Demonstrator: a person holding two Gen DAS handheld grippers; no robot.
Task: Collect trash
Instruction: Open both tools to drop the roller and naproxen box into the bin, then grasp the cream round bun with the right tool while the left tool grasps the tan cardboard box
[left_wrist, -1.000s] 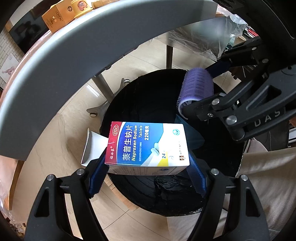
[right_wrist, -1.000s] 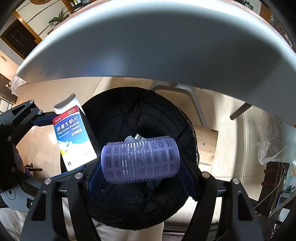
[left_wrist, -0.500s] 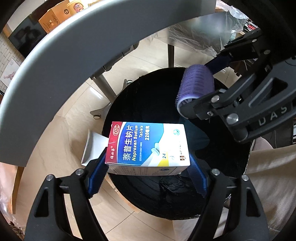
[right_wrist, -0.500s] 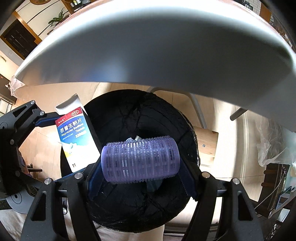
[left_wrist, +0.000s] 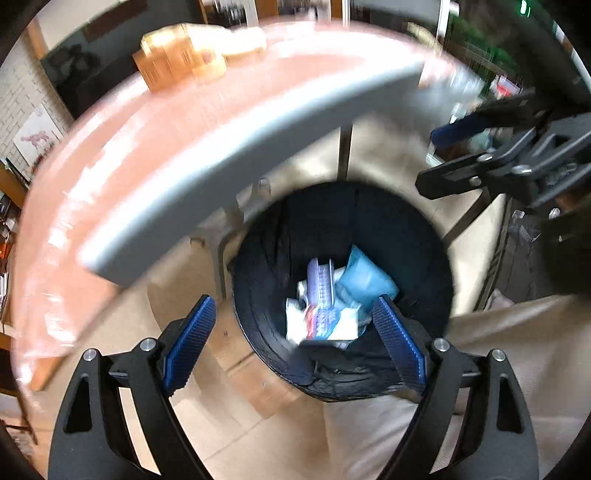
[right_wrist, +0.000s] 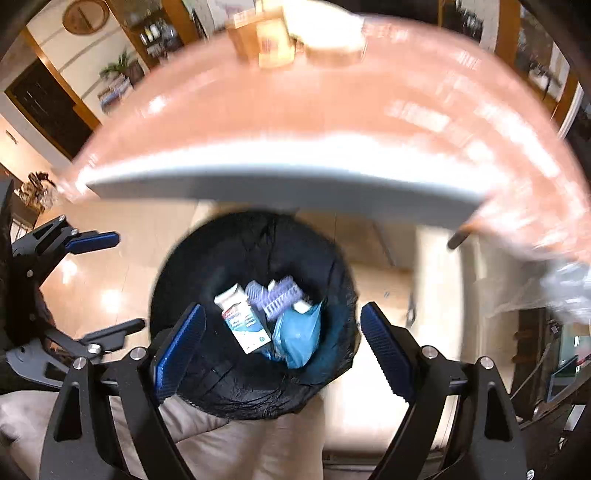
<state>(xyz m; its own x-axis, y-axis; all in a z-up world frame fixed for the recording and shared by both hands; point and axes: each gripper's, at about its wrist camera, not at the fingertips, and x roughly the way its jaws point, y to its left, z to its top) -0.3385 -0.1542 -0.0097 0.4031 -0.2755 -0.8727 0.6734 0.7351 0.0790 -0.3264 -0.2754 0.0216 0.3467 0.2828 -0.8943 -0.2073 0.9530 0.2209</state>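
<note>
A round bin lined with a black bag stands on the floor below both grippers. Inside it lie the white-and-blue medicine box, the purple hair roller and a blue plastic bag. My left gripper hangs above the bin, its jaws opening with nothing between them. My right gripper also hangs above the bin, jaws opening and empty. Each gripper shows at the edge of the other's view: right gripper, left gripper.
A pink-topped table with a grey edge overhangs the far side of the bin; cardboard boxes stand on it. Table legs stand behind the bin. A person's beige trousers are close to the bin.
Both grippers opened and rose. The medicine box dropped from the left gripper and the purple roller from the right; both now lie in the bin.
</note>
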